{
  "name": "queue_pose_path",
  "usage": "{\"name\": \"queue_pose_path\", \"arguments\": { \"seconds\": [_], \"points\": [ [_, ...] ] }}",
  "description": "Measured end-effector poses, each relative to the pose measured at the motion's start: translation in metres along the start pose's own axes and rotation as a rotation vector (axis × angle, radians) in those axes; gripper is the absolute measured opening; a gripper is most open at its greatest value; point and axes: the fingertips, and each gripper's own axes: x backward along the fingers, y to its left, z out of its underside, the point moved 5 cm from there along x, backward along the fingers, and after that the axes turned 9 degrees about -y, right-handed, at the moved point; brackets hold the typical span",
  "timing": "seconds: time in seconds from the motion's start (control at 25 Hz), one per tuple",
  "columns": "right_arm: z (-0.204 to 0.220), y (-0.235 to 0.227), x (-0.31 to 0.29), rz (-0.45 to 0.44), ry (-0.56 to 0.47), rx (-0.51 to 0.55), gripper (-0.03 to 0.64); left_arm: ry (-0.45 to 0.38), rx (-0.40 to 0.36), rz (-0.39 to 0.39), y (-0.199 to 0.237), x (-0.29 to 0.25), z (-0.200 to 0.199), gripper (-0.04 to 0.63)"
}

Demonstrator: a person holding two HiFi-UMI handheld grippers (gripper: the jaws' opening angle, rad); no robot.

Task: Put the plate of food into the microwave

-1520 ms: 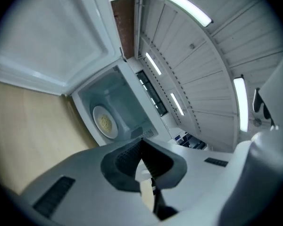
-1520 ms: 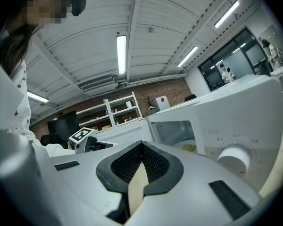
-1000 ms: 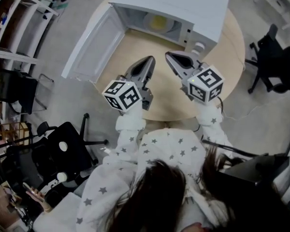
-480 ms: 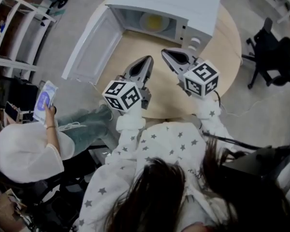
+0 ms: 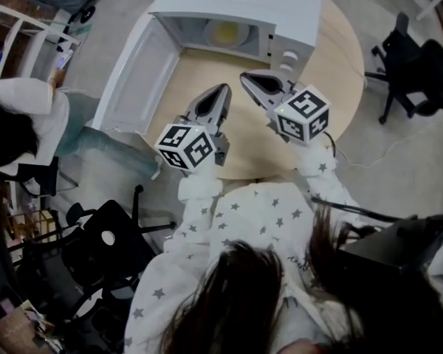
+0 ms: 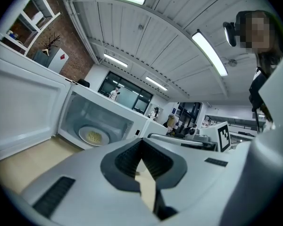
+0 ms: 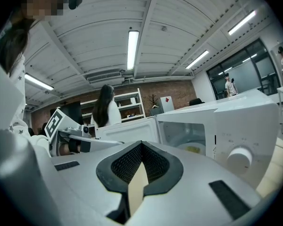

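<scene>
Wooden table (image 5: 188, 76): plate of food (image 5: 225, 31) inside microwave (image 5: 240, 2), beyond left gripper (image 5: 222, 90), right gripper (image 5: 246, 77).

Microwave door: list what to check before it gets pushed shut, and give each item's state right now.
1. White plate of yellow food lies inside the white microwave: ok.
2. White microwave door stands wide open, ready to push: ok.
3. Left gripper jaws together, nothing held: ok.
4. Right gripper jaws together, nothing held: ok.
5. Door's swing path free of both grippers, which hover over the round wooden table near the opening: cannot tell.
</scene>
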Motion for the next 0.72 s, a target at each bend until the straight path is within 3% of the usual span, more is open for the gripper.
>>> {"name": "queue_pose_path", "arguments": {
  "seconds": [0.44,0.72],
  "points": [
    [-0.0003,-0.0007,0.0027,-0.007,-0.005,0.005,0.006,0.027,-0.072,0.008,-0.0068,-0.0055,-0.0005,0.002],
    [-0.0003,-0.0001,0.0040,-0.014,-0.010,0.011,0.006,0.024,-0.069,0.011,-0.0075,-0.0068,0.0007,0.002]
  ]
}}
